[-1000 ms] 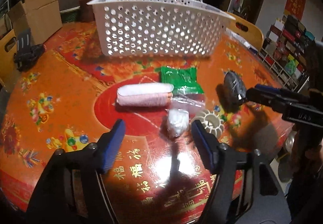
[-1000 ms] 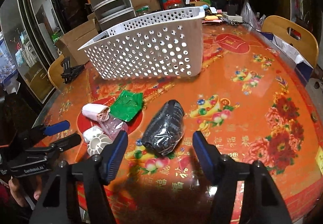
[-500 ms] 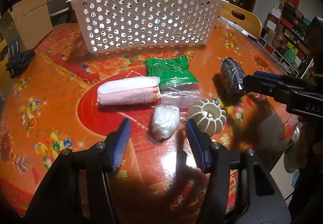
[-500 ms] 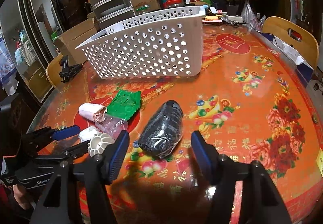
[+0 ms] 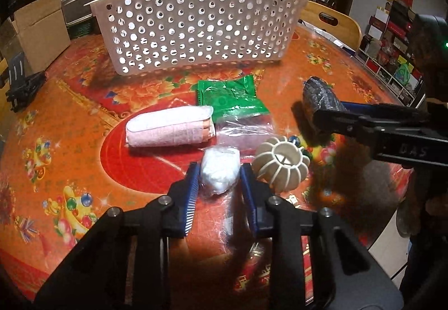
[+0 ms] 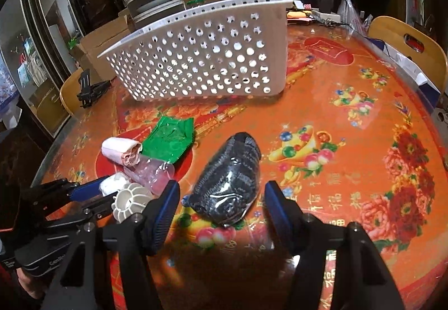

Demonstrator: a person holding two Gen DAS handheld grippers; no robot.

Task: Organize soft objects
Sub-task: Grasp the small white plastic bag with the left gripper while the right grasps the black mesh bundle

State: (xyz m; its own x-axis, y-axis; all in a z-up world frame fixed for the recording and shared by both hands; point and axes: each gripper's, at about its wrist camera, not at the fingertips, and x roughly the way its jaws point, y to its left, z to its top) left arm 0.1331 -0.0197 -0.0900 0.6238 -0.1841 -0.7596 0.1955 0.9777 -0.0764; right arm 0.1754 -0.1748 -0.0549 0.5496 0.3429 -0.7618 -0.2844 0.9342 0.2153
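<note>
My left gripper (image 5: pixel 219 170) has closed around a small white wrapped bundle (image 5: pixel 219 174) lying on the table; both pads touch its sides. Around it lie a pink rolled cloth (image 5: pixel 168 131), a green packet (image 5: pixel 232 98), a clear bag (image 5: pixel 243 131) and a white ribbed ball (image 5: pixel 281 163). My right gripper (image 6: pixel 221 199) is open, its fingers on either side of a black wrapped bundle (image 6: pixel 229 180) that rests on the table. The white perforated basket (image 5: pixel 196 33) stands behind the objects; it also shows in the right wrist view (image 6: pixel 207 58).
The round table has a red and orange flowered cover (image 6: pixel 350 142). A black clip stand (image 5: pixel 19 86) sits at the left edge. Wooden chairs (image 6: pixel 406 44), cardboard boxes (image 5: pixel 36 30) and drawers stand around the table.
My left gripper moved forward over the white bundle and narrowed its jaws onto it. My right gripper crept a little closer to the black bundle and stayed open.
</note>
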